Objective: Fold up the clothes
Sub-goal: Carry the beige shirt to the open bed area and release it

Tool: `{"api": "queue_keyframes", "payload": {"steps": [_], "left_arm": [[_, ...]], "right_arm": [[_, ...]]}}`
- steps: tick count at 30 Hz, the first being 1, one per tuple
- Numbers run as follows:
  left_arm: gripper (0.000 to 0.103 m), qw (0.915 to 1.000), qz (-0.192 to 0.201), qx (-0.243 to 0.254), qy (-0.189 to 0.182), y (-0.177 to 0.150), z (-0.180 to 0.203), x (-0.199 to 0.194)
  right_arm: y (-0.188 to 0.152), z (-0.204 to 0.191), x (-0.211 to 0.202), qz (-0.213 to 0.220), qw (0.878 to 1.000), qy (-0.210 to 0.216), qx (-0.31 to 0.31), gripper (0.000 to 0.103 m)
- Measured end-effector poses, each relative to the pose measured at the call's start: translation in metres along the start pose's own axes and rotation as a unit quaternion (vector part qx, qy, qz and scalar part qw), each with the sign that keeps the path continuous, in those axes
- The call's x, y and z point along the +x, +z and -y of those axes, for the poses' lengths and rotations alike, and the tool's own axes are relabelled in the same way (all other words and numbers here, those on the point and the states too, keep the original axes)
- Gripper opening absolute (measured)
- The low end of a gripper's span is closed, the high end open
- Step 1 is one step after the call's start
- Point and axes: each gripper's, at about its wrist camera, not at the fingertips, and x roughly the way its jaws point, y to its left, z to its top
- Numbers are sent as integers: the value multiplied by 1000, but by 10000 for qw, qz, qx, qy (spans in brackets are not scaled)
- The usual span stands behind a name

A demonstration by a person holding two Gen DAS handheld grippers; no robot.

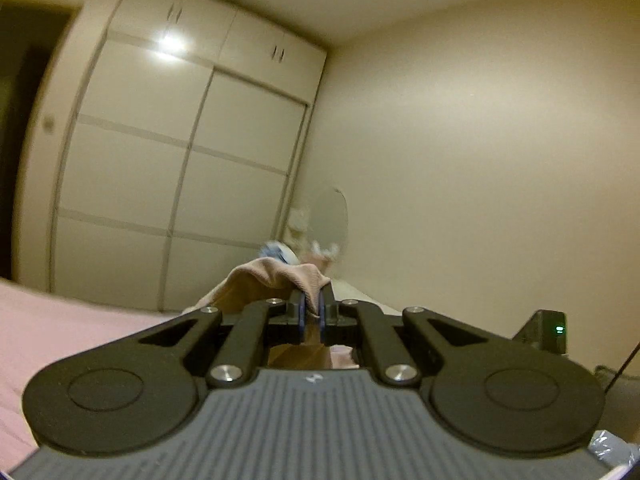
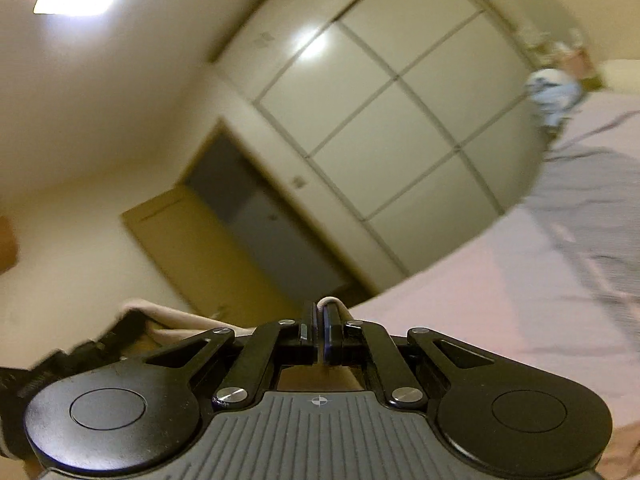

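Cloth, a soft pink garment (image 1: 276, 276), limp and light; left gripper (image 1: 311, 312) and right gripper (image 2: 320, 332) each pinch its edge.

A bedroom in a home: a tall built-in wardrobe (image 1: 180, 148) with sliding panels fills one wall, a bed (image 2: 460, 320) with a pink sheet lies below, beside a wooden door (image 2: 208, 256).
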Motion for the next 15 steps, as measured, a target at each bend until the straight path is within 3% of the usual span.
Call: {"api": "queue_keyframes", "payload": {"steps": [3, 5, 7, 9, 11, 13, 15], "left_arm": [[4, 9996, -263, 19, 83, 8, 0, -4], [14, 9954, -929, -167, 190, -12, -2, 15], [15, 9823, -1742, -456, 516, -41, -10, 37], [16, 9548, -2631, -867, 1074, -83, -22, 53], [16, 9246, -3262, -1172, 1578, -129, -32, 52], [16, 8995, -3711, -1295, 1910, -167, -37, 37], [16, 8755, -4068, -1328, 2244, -202, -36, 12]], "right_arm": [[-5, -14, 31, -115, 9994, -305, -132, 1], [-11, -15, 54, -491, 9947, -871, -249, 2], [-19, -11, 74, -1049, 9806, -1589, -467, 9], [-37, -3, 86, -1584, 9571, -2274, -842, 30], [-58, 7, 78, -1746, 9468, -2479, -1075, 39], [-80, 14, 67, -1946, 9392, -2535, -1254, 41], [-110, 12, 55, -2377, 9241, -2550, -1563, 42]]}}
